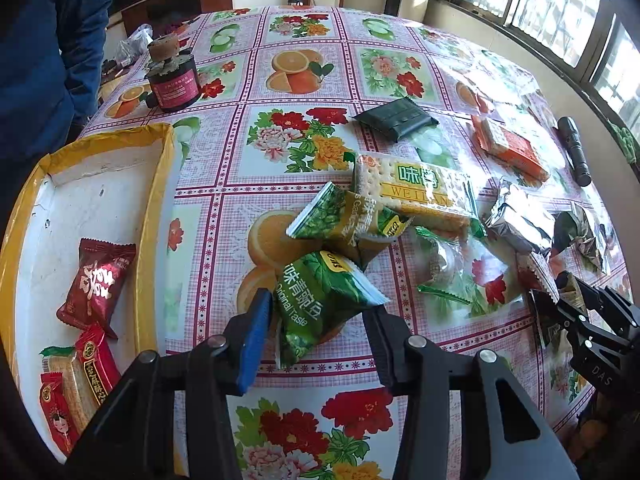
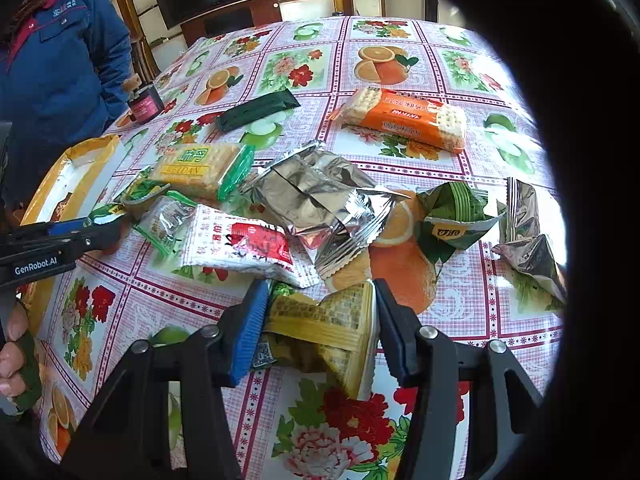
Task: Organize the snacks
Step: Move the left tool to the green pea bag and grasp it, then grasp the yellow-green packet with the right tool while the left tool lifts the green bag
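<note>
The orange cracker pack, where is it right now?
The orange cracker pack lies flat on the table's far right, beyond the silver foil packets, right of the dark green packet.

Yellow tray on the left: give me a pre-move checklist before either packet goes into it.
1. Left gripper holds the green pea packet: ok, both fingers press its sides.
2. Right gripper holds the yellow packet: ok, it is pinched between the fingers.
3. Yellow tray has room: ok, white floor shows above the red snack packets.
4. Green pea packet free of the pile: cannot tell, a second green packet lies right behind it, perhaps touching.
5. Path from the left gripper to the tray: ok, only bare tablecloth between.
6. Yellow packet lifted off the table: cannot tell.
</note>
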A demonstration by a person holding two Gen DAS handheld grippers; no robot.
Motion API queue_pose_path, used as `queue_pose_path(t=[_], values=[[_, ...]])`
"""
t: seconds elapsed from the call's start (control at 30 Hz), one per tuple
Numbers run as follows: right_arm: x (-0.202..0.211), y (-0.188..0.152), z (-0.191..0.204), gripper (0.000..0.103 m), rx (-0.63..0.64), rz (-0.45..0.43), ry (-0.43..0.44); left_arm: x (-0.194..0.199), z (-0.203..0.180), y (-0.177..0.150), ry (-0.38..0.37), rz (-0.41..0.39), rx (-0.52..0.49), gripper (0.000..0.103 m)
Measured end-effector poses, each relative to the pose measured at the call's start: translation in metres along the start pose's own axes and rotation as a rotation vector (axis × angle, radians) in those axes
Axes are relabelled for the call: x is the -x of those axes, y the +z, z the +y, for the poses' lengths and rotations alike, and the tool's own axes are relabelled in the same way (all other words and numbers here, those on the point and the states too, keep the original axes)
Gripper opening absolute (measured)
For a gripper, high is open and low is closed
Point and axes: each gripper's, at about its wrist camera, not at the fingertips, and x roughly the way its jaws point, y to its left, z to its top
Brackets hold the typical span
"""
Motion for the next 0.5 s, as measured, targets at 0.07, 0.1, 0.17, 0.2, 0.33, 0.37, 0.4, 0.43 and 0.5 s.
queue_pose_path(t=[0.07, 0.1, 0.17, 0.2, 0.33, 0.37, 0.4, 0.43, 0.5], values=[[0.001, 0.0, -0.002, 0.049, -0.005, -0.004, 0.002, 0.0, 0.0, 0.0, -0.008, -0.001, 0.001, 0.035], [0.002, 0.0, -0.003, 0.048, -0.01, -0.007, 0.006, 0.0, -0.001, 0.0, -0.015, -0.002, 0.003, 0.033], [0.004, 0.0, -0.004, 0.046, -0.018, -0.011, 0.014, 0.001, -0.002, 0.0, -0.038, -0.004, 0.004, 0.033], [0.005, -0.001, -0.005, 0.044, -0.021, -0.013, 0.017, 0.002, -0.002, 0.0, -0.043, -0.007, 0.004, 0.032], [0.009, -0.002, -0.008, 0.039, -0.031, -0.02, 0.04, 0.009, -0.005, 0.0, -0.075, -0.025, 0.006, 0.032], [0.011, -0.002, -0.01, 0.037, -0.039, -0.023, 0.05, 0.012, -0.005, 0.0, -0.081, -0.031, 0.006, 0.032], [0.013, -0.002, -0.011, 0.035, -0.046, -0.025, 0.058, 0.015, -0.006, 0.0, -0.087, -0.037, 0.006, 0.032], [0.015, -0.003, -0.012, 0.034, -0.049, -0.026, 0.063, 0.017, -0.007, 0.0, -0.092, -0.042, 0.006, 0.031], [0.017, -0.004, -0.014, 0.032, -0.054, -0.029, 0.07, 0.023, -0.007, -0.001, -0.105, -0.052, 0.012, 0.031]])
